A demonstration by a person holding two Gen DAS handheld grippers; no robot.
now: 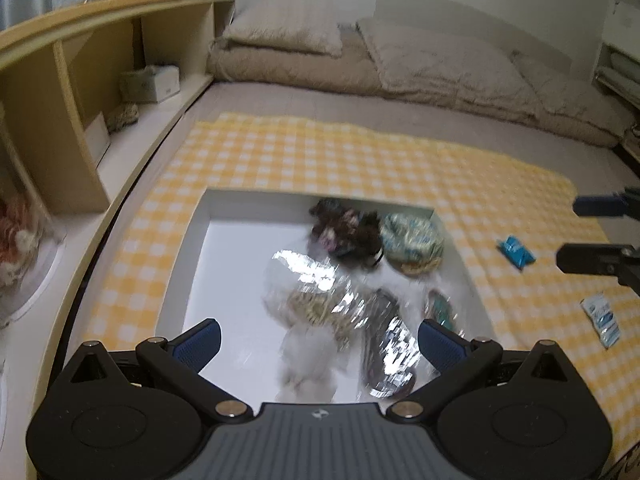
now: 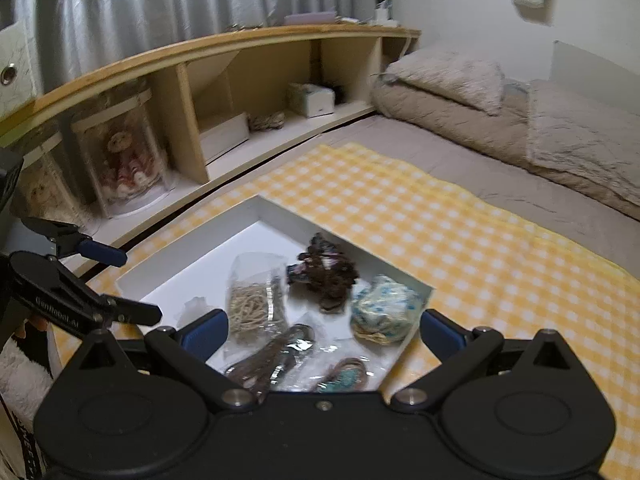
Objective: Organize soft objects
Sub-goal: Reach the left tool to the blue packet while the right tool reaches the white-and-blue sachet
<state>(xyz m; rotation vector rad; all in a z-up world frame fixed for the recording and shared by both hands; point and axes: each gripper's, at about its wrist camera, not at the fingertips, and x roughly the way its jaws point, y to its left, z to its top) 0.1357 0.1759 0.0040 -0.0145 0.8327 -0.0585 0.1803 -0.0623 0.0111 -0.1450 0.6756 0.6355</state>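
Observation:
A shallow white box lies on the yellow checked cloth. In it are a dark floral fabric bundle, a blue-patterned fabric bundle, a clear bag of beige cord, a dark bagged item, a teal bagged item and a white fluffy piece. My left gripper is open and empty above the box's near edge. My right gripper is open and empty above the box's near side.
A blue packet and a white packet lie on the cloth right of the box. A wooden shelf unit holds a tissue box and a bagged doll. Beige pillows and folded bedding lie beyond.

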